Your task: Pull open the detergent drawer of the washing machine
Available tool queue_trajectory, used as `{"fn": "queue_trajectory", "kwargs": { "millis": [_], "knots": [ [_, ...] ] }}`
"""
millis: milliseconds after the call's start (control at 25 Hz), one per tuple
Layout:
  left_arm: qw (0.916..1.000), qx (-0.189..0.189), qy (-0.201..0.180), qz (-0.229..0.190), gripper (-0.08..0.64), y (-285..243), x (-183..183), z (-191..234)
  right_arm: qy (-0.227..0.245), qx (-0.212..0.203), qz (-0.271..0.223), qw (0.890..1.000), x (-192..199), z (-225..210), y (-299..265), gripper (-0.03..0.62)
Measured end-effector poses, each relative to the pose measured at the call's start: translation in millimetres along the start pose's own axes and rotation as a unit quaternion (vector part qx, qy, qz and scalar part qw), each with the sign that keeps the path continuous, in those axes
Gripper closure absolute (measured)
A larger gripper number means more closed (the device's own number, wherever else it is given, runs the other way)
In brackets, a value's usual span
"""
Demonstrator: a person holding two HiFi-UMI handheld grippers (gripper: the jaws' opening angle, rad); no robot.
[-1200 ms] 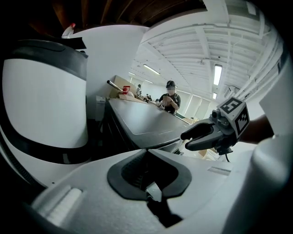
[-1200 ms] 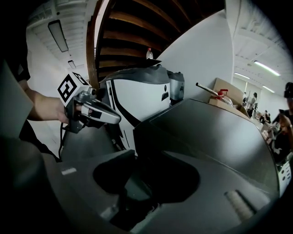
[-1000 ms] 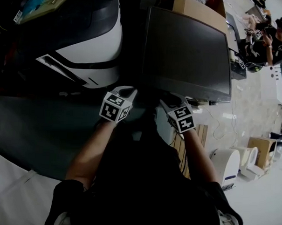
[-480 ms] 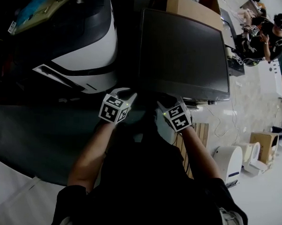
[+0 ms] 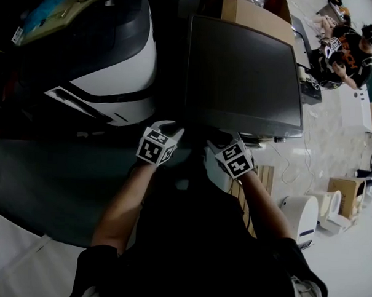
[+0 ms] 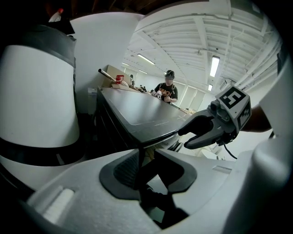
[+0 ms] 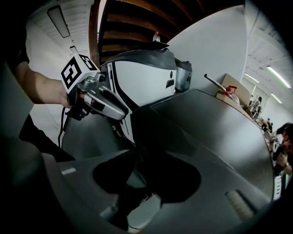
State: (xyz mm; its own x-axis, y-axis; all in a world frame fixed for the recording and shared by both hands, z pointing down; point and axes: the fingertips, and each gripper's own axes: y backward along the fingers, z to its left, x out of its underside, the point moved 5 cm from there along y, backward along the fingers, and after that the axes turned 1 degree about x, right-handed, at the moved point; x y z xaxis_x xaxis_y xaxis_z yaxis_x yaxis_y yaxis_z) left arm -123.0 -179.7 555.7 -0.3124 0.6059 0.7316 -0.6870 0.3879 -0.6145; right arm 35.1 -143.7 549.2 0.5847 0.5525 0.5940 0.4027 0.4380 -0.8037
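**Now poised, with nothing gripped**

The left gripper [image 5: 173,128] and the right gripper [image 5: 216,142], each of pale moulded plastic with a black-and-white marker cube, are held side by side at the near edge of the dark grey, smooth, flat-topped washing machine [image 5: 244,73]. The left gripper's jaws have just been opening and are spread, with nothing pinched; the machine's sharp front corner is seen through the gap. The right gripper's jaws are likewise parted and empty. The detergent drawer cannot be picked out: the machine's front, below that near edge, is lost in shadow. Left of the machine, a rounded, glossy white-and-black appliance [image 5: 115,74] is seen.
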Motion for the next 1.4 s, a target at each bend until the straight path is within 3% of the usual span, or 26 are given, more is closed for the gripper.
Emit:
{"fn": "queue_trajectory", "kwargs": {
  "millis": [440, 680, 880, 1000, 1240, 1400],
  "knots": [
    [0.9996, -0.003, -0.023, 0.014, 0.436, -13, 5, 1, 0.043, 0.008, 0.020, 0.999, 0, 3, -3, 0.414],
    [0.9996, -0.014, -0.026, 0.004, 0.425, -17, 6, -3, 0.077, -0.041, 0.053, 0.995, 7, 30, -23, 0.414],
    [0.9994, -0.014, -0.031, 0.003, 0.419, -19, 5, -2, 0.085, 0.006, 0.008, 0.996, -11, 27, -10, 0.414],
    [0.9993, -0.014, -0.034, 0.003, 0.421, -16, 4, -3, 0.080, 0.026, 0.012, 0.996, -8, 11, -6, 0.414],
    [0.9992, -0.013, -0.038, -0.007, 0.416, -18, 7, -1, 0.103, 0.034, 0.018, 0.994, -7, 8, -9, 0.414],
    [0.9992, -0.016, -0.036, -0.008, 0.434, -17, 7, 0, 0.089, 0.027, 0.017, 0.995, -6, 7, -8, 0.414]
  ]
}}
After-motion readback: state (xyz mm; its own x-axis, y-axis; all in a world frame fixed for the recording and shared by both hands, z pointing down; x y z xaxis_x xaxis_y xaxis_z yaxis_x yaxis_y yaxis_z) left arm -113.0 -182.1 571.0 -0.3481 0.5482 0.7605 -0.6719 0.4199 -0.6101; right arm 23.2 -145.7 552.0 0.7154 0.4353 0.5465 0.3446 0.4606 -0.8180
